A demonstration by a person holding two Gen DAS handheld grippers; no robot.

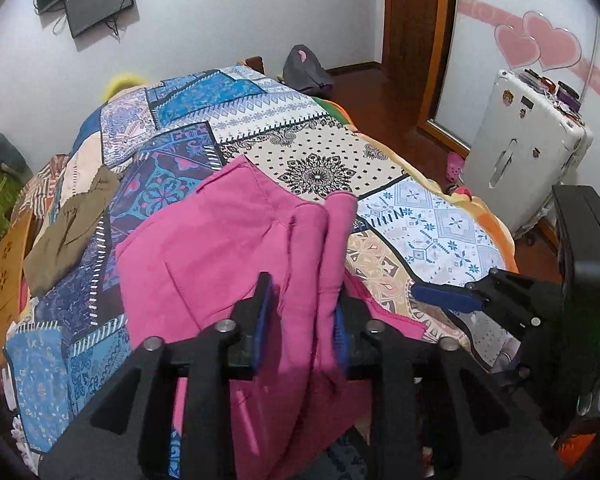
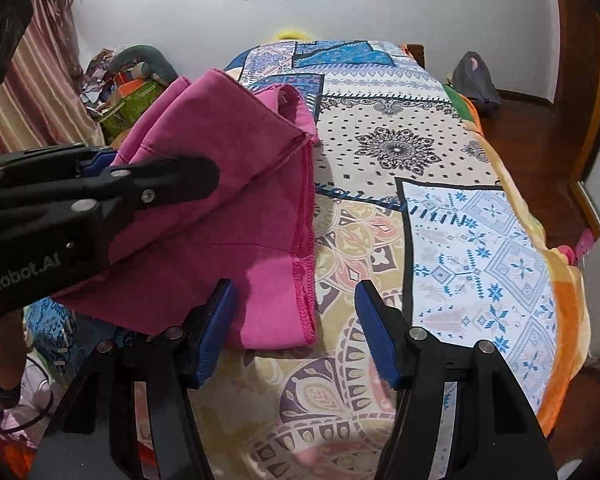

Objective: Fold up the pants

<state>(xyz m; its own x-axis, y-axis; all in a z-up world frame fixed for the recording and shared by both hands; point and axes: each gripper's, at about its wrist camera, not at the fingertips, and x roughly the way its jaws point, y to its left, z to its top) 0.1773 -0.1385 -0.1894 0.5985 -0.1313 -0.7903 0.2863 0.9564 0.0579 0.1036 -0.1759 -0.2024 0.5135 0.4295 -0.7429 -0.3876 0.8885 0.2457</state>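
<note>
Two handheld grippers, left gripper (image 1: 300, 320) and right gripper (image 2: 296, 332): black angular linkage frames with silver round pivot screws. Blue ribbed pads line the fingers (image 2: 216, 328). Left body carries white lettering "nRobot.AI"; a green indicator light glows on the right body.

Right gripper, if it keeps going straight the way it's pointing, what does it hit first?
Probably the patterned bedspread: the right gripper is open and empty, and the pink pants lie just left of its line, though depth is unclear.

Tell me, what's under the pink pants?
The pink pants lie on the patterned bedspread, which shows all around them. Whatever sits directly beneath is covered by the cloth, so it cannot be seen.
</note>
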